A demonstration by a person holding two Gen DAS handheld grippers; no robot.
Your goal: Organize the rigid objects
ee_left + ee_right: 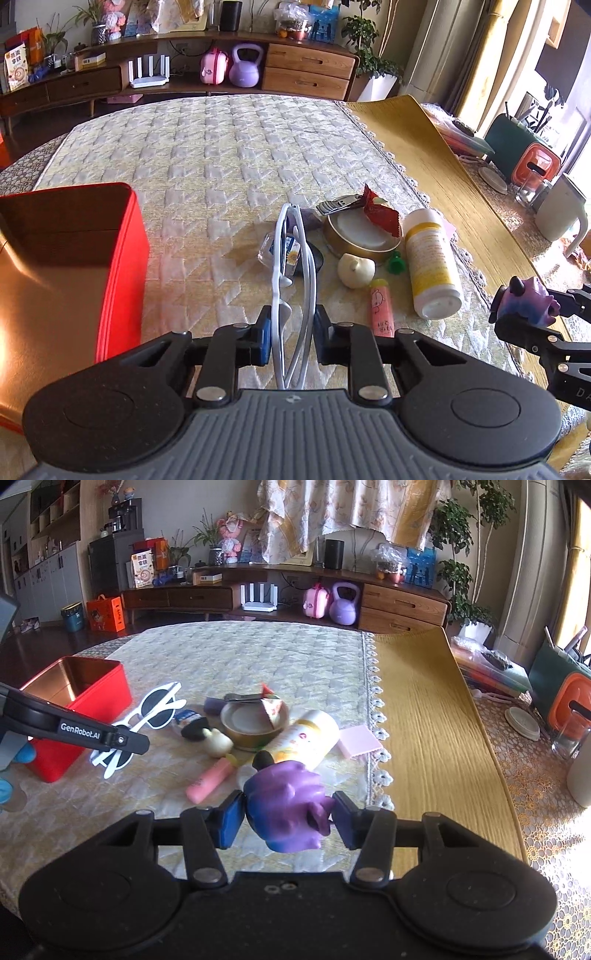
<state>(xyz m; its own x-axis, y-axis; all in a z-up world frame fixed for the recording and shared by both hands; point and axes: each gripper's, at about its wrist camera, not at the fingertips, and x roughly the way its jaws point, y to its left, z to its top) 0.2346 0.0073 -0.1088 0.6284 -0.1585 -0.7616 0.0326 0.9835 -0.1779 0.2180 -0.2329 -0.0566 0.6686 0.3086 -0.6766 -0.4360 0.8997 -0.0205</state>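
The left gripper point(290, 334) has its fingers point(260, 341) clenched on white sunglasses point(291, 277), held edge-on in the left wrist view so the lenses barely show; in the right wrist view the left gripper's arm covers their middle. The right gripper point(288, 821) grips a purple toy point(286, 808) between its blue pads; the toy's face is turned away and hard to read.

Just beyond the sunglasses lies the pile on the table point(258, 657). Nearest the sunglasses is a small clear bottle point(286, 253), half hidden behind the frame. Past it sits a gold tin point(360, 236) with a red wrapper point(380, 214) on top and a metal clip point(338, 205) at its far rim. In front of the tin lie a cream duck point(355, 270), a green piece point(396, 263), too small to identify, and a pink tube point(382, 308). A white-and-yellow bottle point(430, 258) lies on its side beside the tin, with a pink pad point(360, 741) beyond it. On the other side of the sunglasses stands an open red box point(79, 709), its inside partly in shadow and its near end cut off.
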